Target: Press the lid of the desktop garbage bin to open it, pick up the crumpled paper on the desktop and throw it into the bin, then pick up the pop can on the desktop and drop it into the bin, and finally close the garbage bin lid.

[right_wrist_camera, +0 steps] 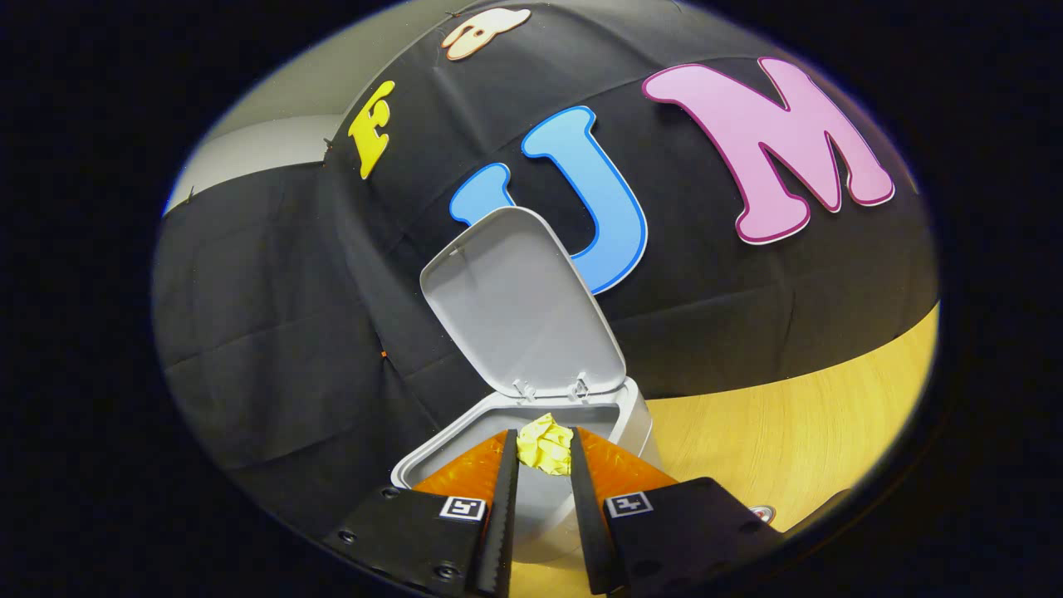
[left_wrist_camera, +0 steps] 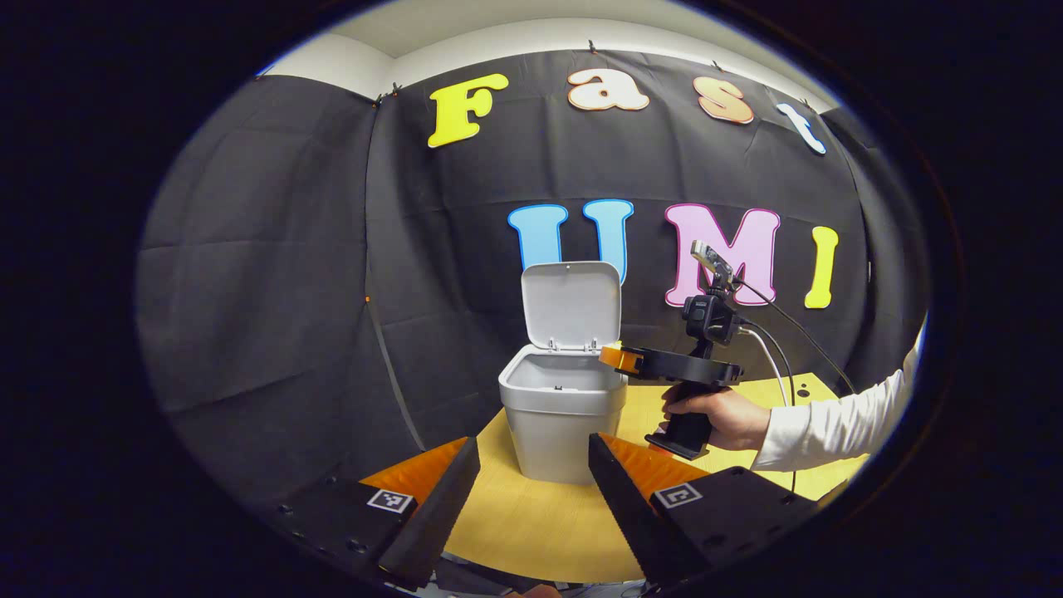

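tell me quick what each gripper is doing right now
Left gripper: open, holding nothing.
Right gripper: shut on the crumpled paper, over the open bin.

A round wooden table (left_wrist_camera: 540, 531) with a light yellow top sits in front of a black cloth wall (left_wrist_camera: 274, 274) that has lots of folds in it. Above the cloth there is a strip of pale wall (left_wrist_camera: 465, 46) (it looks grey-white). In the right gripper view, the table (right_wrist_camera: 797, 448) curves along the bottom of the cloth (right_wrist_camera: 266, 332).
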Demonstrator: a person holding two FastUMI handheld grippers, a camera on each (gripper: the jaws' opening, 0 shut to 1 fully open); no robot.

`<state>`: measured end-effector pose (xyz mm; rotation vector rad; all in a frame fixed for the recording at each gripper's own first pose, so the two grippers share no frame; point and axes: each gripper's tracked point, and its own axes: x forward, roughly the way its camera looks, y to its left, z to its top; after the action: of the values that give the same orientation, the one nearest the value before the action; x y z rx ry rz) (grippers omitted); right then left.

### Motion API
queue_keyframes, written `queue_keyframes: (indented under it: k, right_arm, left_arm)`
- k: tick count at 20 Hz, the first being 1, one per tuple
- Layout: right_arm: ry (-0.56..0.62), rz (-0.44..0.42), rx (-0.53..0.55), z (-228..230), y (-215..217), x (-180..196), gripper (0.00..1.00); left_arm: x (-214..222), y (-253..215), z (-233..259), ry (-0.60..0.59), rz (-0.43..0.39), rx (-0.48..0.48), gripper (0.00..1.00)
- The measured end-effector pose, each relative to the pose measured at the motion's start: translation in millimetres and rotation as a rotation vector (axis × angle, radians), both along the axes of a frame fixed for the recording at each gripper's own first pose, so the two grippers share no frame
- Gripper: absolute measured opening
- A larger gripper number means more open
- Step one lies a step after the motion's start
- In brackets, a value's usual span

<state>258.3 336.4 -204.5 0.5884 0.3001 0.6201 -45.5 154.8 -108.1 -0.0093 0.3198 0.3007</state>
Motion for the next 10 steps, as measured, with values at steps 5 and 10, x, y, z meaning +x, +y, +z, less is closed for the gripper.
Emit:
queue_keyframes:
  k: [5, 10]
  right_arm:
    - [-0.104, -0.028, 0.022, 24, -6, 6, 0.53]
    - [-0.009, -0.007, -0.047, -11, -4, 6, 0.6]
  left_arm:
    - [8, -8, -4, 0.005, -0.022, -0.005, 0.89]
    - [20, -13, -5, 0.005, -0.042, -0.018, 0.89]
